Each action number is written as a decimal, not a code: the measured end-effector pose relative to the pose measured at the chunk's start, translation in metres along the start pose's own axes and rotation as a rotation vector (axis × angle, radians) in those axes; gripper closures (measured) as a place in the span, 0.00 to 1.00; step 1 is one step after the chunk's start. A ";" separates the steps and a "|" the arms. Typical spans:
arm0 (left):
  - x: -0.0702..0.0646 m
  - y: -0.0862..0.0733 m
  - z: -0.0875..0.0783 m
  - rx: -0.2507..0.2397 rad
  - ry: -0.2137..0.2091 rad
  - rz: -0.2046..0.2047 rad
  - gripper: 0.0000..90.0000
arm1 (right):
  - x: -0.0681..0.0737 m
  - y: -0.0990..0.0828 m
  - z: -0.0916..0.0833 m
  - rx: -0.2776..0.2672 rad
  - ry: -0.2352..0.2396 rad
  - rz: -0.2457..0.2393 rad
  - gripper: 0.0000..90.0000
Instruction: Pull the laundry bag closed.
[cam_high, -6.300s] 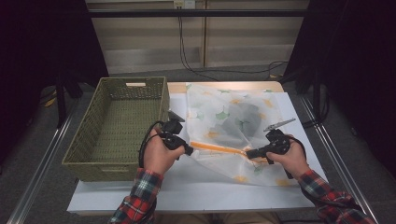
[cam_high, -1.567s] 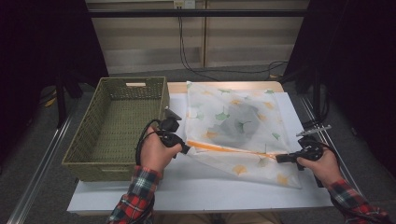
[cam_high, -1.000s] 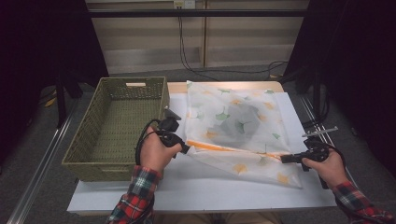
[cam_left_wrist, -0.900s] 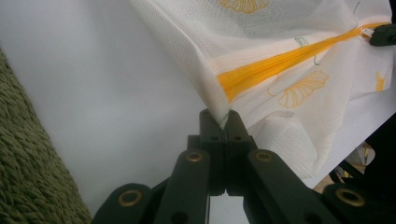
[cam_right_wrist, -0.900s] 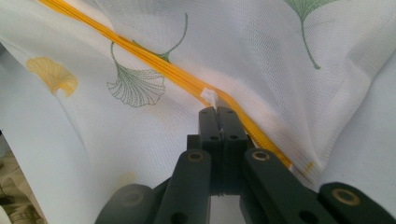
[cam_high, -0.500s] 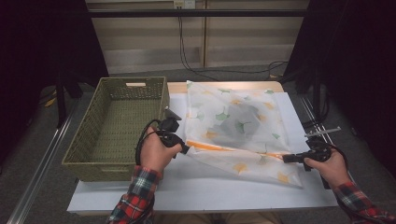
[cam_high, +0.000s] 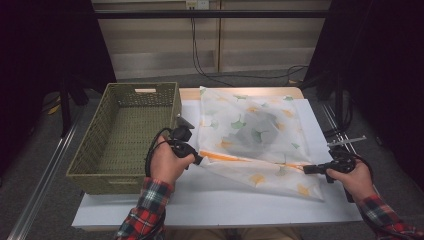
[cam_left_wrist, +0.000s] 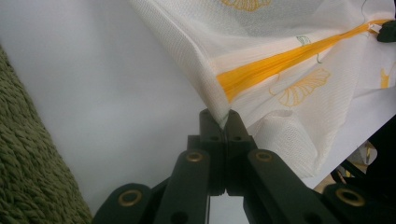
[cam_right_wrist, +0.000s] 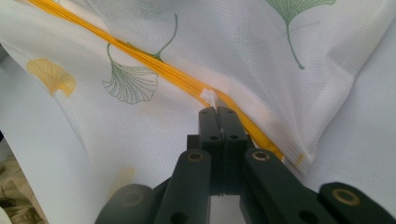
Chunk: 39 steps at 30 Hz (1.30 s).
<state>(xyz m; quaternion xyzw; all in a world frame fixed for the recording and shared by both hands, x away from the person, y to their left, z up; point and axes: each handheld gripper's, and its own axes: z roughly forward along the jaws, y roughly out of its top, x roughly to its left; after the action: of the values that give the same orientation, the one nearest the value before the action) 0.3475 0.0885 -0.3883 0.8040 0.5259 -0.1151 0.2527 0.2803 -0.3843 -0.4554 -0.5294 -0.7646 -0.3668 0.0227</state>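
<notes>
A white mesh bag (cam_high: 255, 140) with leaf prints lies on the white sheet (cam_high: 210, 205) of the desk, near its right edge. A grey thing (cam_high: 255, 130) shows inside the bag. The left gripper (cam_high: 196, 159) pinches the bag's corner by the orange zip (cam_high: 240, 159). The right gripper (cam_high: 306, 170) is clamped on the zip's white tab (cam_right_wrist: 208, 97). A green basket (cam_high: 95, 165) sits at the left edge. No writing can be read.

Grey floor (cam_high: 40, 150), pale wall panels (cam_high: 160, 50), dark surroundings

Mesh bag (cam_high: 260, 145) — matt white cloth
</notes>
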 end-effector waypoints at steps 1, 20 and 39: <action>0.000 0.000 0.000 -0.002 0.008 0.001 1.00 | 0.000 0.000 0.000 -0.001 -0.001 0.005 1.00; 0.000 0.000 0.000 0.002 0.004 -0.006 1.00 | -0.005 -0.005 -0.010 -0.021 -0.004 0.017 1.00; 0.002 0.000 -0.001 0.014 0.002 0.003 1.00 | -0.009 -0.009 -0.016 -0.035 -0.009 0.037 1.00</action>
<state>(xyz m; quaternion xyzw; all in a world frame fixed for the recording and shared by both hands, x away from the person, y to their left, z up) 0.3479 0.0905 -0.3883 0.8067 0.5240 -0.1174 0.2468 0.2711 -0.4021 -0.4520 -0.5455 -0.7483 -0.3771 0.0167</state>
